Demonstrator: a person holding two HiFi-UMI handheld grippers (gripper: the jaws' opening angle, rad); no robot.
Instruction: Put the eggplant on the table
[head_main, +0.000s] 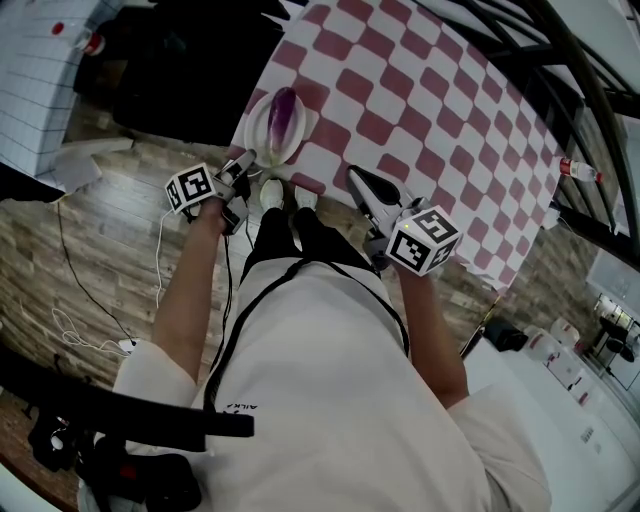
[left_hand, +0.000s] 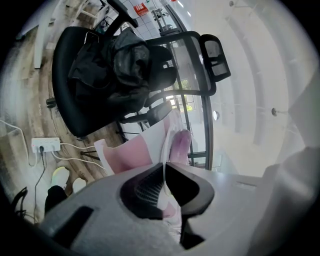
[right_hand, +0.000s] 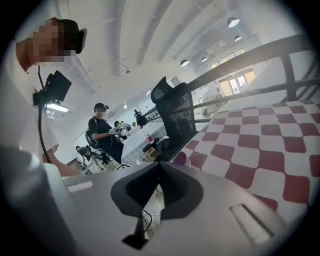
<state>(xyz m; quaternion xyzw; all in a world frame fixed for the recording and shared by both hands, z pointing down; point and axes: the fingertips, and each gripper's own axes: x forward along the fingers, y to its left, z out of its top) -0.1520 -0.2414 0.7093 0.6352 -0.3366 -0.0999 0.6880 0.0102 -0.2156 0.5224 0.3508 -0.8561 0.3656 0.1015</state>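
A purple eggplant (head_main: 283, 115) lies on a white plate (head_main: 258, 128) at the near left corner of the table with the red-and-white checked cloth (head_main: 420, 110). My left gripper (head_main: 245, 160) reaches the plate's near edge. In the left gripper view its jaws (left_hand: 165, 167) are shut on the thin plate rim (left_hand: 163, 145), with the eggplant (left_hand: 180, 144) just beyond. My right gripper (head_main: 352, 172) hovers over the table's near edge to the right of the plate. It is shut with nothing between its jaws (right_hand: 160, 165). The eggplant (right_hand: 180, 159) shows small past them.
A black office chair with a dark jacket (left_hand: 115, 75) stands on the wooden floor left of the table. A power strip (left_hand: 45, 145) and cables lie on the floor. A small bottle (head_main: 578, 170) lies at the table's far right edge. Another person (right_hand: 102, 130) works in the background.
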